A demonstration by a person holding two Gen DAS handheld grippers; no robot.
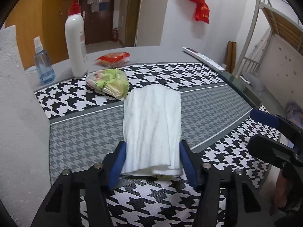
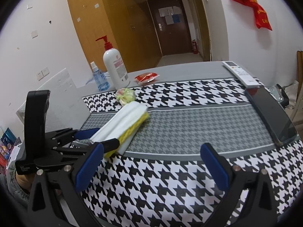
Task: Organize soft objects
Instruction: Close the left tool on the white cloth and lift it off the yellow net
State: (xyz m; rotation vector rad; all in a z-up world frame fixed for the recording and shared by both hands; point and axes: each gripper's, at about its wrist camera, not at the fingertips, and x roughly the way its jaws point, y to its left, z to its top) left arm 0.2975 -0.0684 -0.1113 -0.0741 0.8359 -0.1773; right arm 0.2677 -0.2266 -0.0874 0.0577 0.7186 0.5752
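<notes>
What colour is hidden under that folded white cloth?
Yellow: the folded cloth has a yellow layer beneath, clearest in the right wrist view.

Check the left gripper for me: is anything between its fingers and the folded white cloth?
Nothing visible. The left gripper already straddles the near end of the white cloth, one blue pad against each side. The right wrist view shows a yellow layer under the cloth, and the snack bag lies beyond its far end.

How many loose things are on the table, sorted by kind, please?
Bottles: 2, pump bottle and spray bottle
Snack packets: 2, red and green
Folded cloth stacks: 1
Remotes: 1
Phones: 1
Total: 7
</notes>
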